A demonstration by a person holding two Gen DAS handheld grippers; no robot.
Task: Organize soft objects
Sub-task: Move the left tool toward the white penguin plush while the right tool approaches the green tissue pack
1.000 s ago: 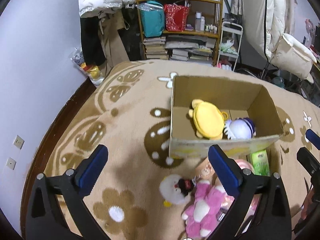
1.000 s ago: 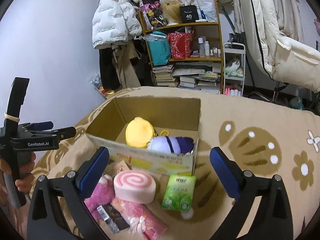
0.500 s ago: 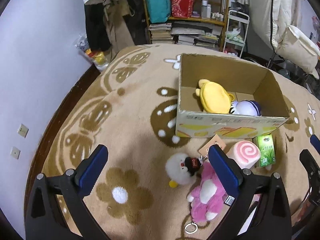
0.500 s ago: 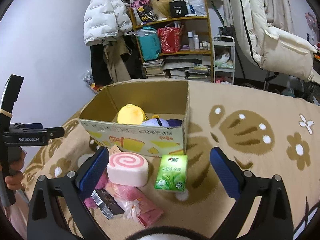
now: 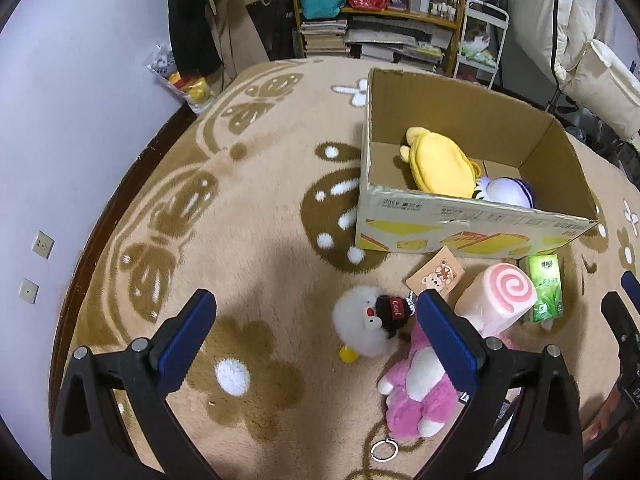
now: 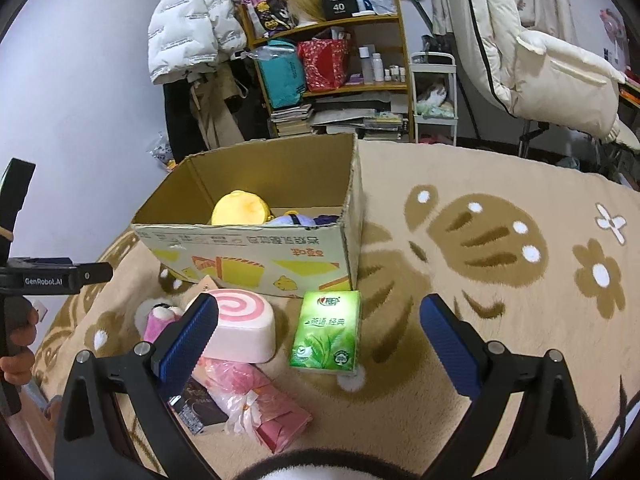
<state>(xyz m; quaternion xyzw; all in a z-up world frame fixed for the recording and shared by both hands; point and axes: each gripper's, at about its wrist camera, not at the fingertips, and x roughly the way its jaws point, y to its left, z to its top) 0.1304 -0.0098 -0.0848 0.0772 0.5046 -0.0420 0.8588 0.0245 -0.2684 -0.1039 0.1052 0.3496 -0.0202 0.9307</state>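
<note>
Both grippers, left gripper point(image 5: 312, 332) and right gripper point(image 6: 316, 332), gape wide and empty near the cardboard box point(image 5: 460, 232) (2 plush toys inside); pink swirl cushion point(image 6: 240, 330) lies just before it.

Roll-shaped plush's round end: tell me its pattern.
A pink spiral on pale pink, clearest in the left wrist view.

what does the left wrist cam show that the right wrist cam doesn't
Only the left wrist view shows the white fluffy plush with a black cap in full, the pink plush toy, a bear-print card and a metal ring on the rug.

Only the right wrist view shows the pink wrapped packet, a dark small box and the hand holding the left gripper.

Both show the cardboard box, the yellow plush and purple-white plush in it, the pink swirl roll cushion and the green tissue pack.
</note>
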